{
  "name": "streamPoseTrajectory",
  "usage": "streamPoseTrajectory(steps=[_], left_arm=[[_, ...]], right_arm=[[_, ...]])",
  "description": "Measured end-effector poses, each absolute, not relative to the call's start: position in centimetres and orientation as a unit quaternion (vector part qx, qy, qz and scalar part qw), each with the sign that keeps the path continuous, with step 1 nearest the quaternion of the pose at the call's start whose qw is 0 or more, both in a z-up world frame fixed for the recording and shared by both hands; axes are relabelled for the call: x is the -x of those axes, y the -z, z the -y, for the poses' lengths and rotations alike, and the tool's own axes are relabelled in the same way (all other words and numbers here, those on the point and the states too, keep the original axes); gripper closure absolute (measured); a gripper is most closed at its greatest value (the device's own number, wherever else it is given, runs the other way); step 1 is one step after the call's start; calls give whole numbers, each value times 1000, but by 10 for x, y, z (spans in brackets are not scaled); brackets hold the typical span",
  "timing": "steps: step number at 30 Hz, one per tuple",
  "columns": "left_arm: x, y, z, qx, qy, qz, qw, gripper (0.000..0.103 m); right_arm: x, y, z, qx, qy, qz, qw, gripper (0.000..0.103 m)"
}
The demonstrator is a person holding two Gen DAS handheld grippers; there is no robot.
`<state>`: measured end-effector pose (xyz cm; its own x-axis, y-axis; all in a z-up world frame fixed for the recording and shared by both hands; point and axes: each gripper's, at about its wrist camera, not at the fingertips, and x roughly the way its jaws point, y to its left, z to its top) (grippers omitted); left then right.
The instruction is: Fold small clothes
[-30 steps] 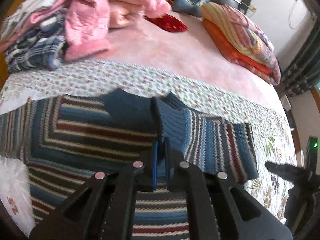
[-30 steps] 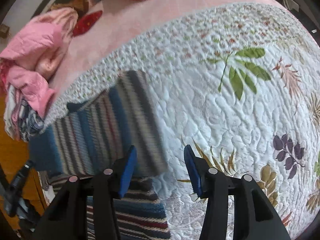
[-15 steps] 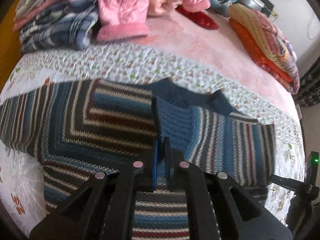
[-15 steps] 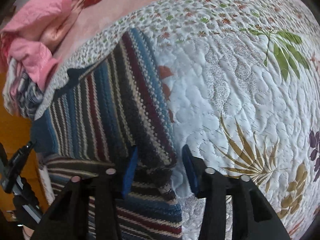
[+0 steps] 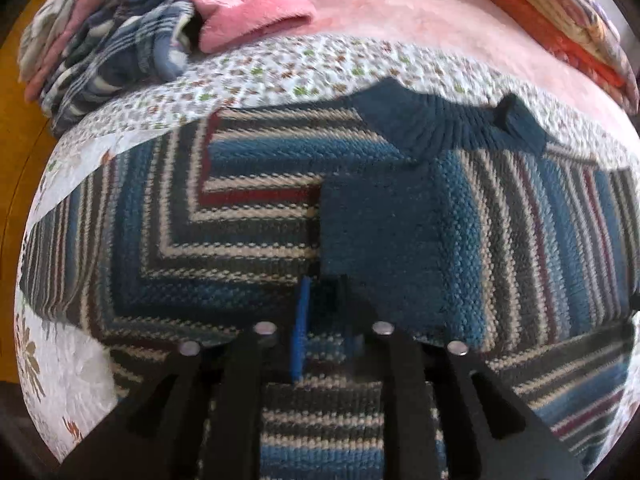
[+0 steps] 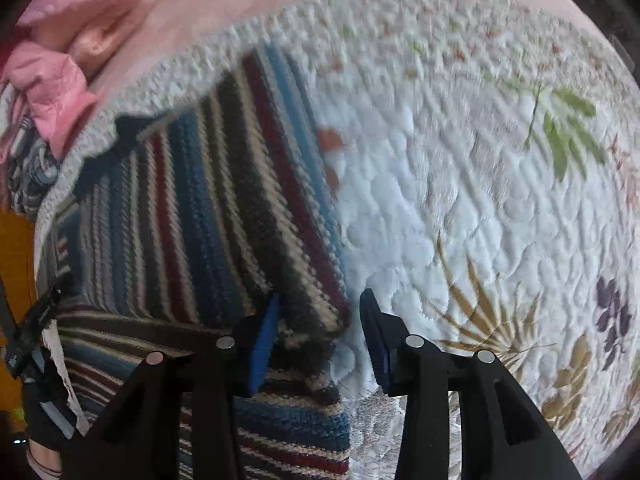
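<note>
Left gripper (image 5: 322,320): fingers nearly together, only a narrow gap, right at the lower edge of the plain blue sleeve cuff (image 5: 360,232) of the striped knit sweater (image 5: 200,240). Motion blur there, so I can't tell whether yarn is pinched between the pads or the cuff just lies against the tips.

Right gripper (image 6: 316,328): jaws wide apart, holding nothing. Folded corner of the sweater (image 6: 224,216) sits between the fingers, closer to the left pad; the right finger is over bare white floral quilt (image 6: 460,200).

Sweater lies on that quilt at the bed edge, sleeve folded across the chest, ribbed blue collar (image 5: 432,128) at the far side. Pile of pink and plaid clothes (image 5: 140,28) well behind it on the pink sheet.

Handling, my read: chunky knit, soft, fairly heavy for its size, stretchy, zero stiffness. High friction, so the pads shouldn't slip, but a single-point lift will sag and drag the layers below. Best holds are ribbed cuff, hem or folded corners, where the fabric is doubled. Pinch deep enough to catch every layer, or the fold opens.
</note>
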<state>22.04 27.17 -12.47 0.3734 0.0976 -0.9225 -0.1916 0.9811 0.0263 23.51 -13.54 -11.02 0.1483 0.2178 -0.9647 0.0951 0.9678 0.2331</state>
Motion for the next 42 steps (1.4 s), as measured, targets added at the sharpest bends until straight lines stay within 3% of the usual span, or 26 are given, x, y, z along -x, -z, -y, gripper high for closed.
streamPoseTrajectory(steps=[1,5,10,16,26,27,28,31,33,42], left_arm=[[-216,113,-276,65,-90,-537,836,70],[-209,85,-264,77,-67,-507,856,64],[-214,94,-228,59,-17,-522,851,52],[-221,140,-234,67,-31,-562,824,48],[-217,121,-257,97,-24,-569,816,46],[-214,114,-263,100,-23,-565,818,41],[-207,103,-277,96,-26,-561,822,32],[-188,83,-324,78,-55,-551,829,27],[-178,76,-358,82,-78,-553,825,22],[-122,77,-550,195,-237,-533,788,21]], right_arm=[[-236,101,136,-127,-45,-639,757,61],[-236,67,123,-154,-101,-599,779,61],[-233,75,96,-131,-132,-614,767,61],[-233,113,101,-135,-112,-649,741,62],[-237,95,91,-136,-102,-640,750,58],[-237,87,89,-136,-108,-630,757,56],[-238,77,84,-136,-114,-619,765,50],[-237,61,76,-133,-118,-602,778,38],[-236,57,68,-131,-122,-600,779,37],[-227,70,11,-78,-151,-618,768,36]])
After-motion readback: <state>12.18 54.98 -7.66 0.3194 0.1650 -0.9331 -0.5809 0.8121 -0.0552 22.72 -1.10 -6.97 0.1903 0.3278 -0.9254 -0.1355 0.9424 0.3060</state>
